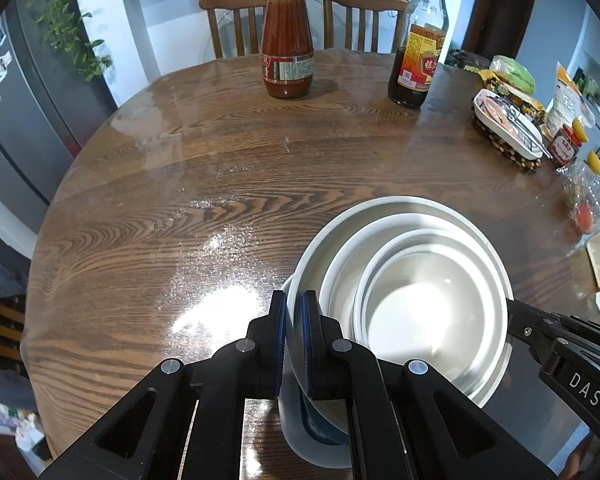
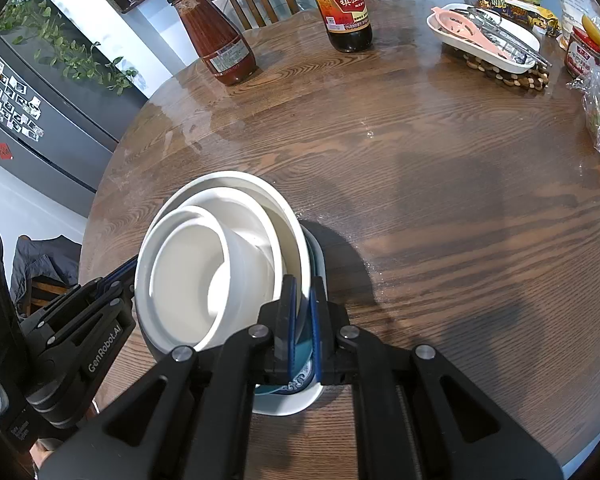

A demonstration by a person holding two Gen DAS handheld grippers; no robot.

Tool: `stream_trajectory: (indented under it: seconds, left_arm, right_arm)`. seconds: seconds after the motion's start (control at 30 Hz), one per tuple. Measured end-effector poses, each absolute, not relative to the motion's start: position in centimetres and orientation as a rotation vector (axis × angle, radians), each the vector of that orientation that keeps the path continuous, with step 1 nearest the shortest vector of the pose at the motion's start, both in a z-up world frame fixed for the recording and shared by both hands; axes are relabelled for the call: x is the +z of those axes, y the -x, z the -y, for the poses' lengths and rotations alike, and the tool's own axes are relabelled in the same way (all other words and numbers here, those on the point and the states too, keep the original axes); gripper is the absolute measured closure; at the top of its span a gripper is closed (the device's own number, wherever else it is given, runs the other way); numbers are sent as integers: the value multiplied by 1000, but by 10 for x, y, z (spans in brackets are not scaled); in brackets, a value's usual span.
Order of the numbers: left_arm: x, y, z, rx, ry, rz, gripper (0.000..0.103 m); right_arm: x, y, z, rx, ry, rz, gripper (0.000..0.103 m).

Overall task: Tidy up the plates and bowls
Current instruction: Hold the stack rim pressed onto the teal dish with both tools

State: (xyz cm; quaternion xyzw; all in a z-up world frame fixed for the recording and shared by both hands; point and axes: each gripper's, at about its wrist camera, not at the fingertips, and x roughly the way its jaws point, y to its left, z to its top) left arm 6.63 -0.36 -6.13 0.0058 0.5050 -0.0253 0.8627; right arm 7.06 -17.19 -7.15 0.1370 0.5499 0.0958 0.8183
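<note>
I've got both sides pinched — left gripper (image 1: 294, 336) clamps the bowl stack (image 1: 416, 292) at its left rim, right gripper (image 2: 303, 320) clamps its right rim, over the table (image 1: 220, 168).

**Bottles, snacks and clutter around the wooden worktop**

A round wooden worktop (image 1: 220, 184) carries a red sauce jar (image 1: 287, 40) and a dark vinegar bottle (image 1: 418, 44) near its far edge. To the right, a white tray (image 1: 504, 126) sits on a beaded trivet (image 2: 500, 72), beside snack packets (image 1: 512, 80). Two wooden chairs (image 1: 236, 20) stand behind; a grey fridge (image 2: 40, 92) bears magnets.
</note>
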Motion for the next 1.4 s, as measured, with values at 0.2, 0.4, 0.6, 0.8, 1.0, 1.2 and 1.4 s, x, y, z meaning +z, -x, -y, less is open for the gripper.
stream_trajectory:
  seconds: [0.2, 0.4, 0.6, 0.8, 1.0, 1.2, 1.4]
  left_arm:
    - [-61, -67, 3, -53, -14, -1059, 99]
    - [-62, -67, 3, -54, -16, -1059, 99]
    - [-61, -67, 4, -53, -17, -1059, 99]
    - [-62, -66, 2, -53, -19, -1059, 99]
    - [-62, -66, 1, -52, -22, -1060, 99]
    - [-63, -66, -1, -51, -24, -1064, 99]
    - [-62, -67, -1, -52, -26, -1068, 99]
  right_arm:
    - [-71, -70, 172, 204, -293, -1171, 93]
    - [-71, -70, 172, 204, -292, -1171, 93]
    - [-71, -70, 171, 203, -292, -1171, 93]
    - [-71, -70, 171, 203, -293, -1171, 93]
    - [-71, -70, 171, 203, -292, -1171, 93]
    - [-71, -70, 171, 203, -293, -1171, 93]
    - [-70, -69, 171, 207, -291, -1169, 93]
